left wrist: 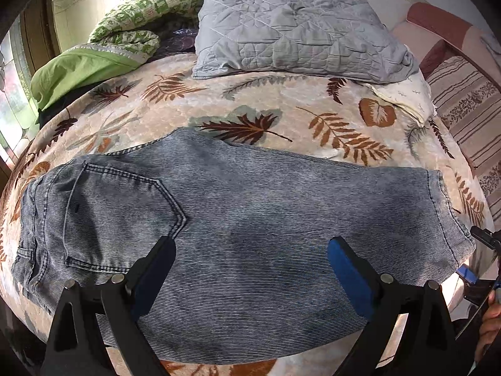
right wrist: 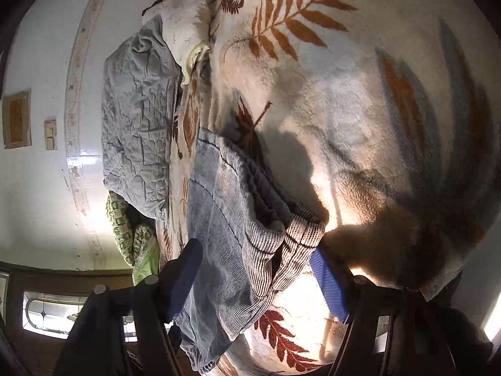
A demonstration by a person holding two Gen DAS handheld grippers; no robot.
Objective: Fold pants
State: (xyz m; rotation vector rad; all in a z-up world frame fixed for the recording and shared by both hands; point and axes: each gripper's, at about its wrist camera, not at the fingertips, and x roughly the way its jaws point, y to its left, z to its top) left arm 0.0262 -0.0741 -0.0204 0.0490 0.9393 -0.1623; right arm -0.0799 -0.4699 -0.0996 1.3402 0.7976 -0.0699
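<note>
**Jeans flat on leaf-print bed, both grippers open**

Bed (left wrist: 175,116) covered by cream plush blanket with brown and grey leaf print. Grey quilted pillow (left wrist: 294,31) at the far side, green patterned bedding (left wrist: 131,22) bundled far left, white cloth (left wrist: 407,97) tucked just beside the pillow's right corner. Striped fabric (left wrist: 463,116) at right edge. White wall behind; window light from left, leaded glass panel (right wrist: 47,313) low in right wrist view.

Pants (left wrist: 250,235), blue-grey striped denim, lie folded lengthwise across the near part of the bed, waist and back pocket at left, hem at right.

Left hand-held gripper (left wrist: 250,269) hovers over the pants mid-leg, jaws spread wide, nothing between them. Right hand-held gripper (right wrist: 256,279) also spread apart, straddling the hem end; contact with cloth unclear.

Near edge of pants cut off by gripper arms. Right wrist view is rotated, with heavy shadow and glare; hem layers hard to separate.
</note>
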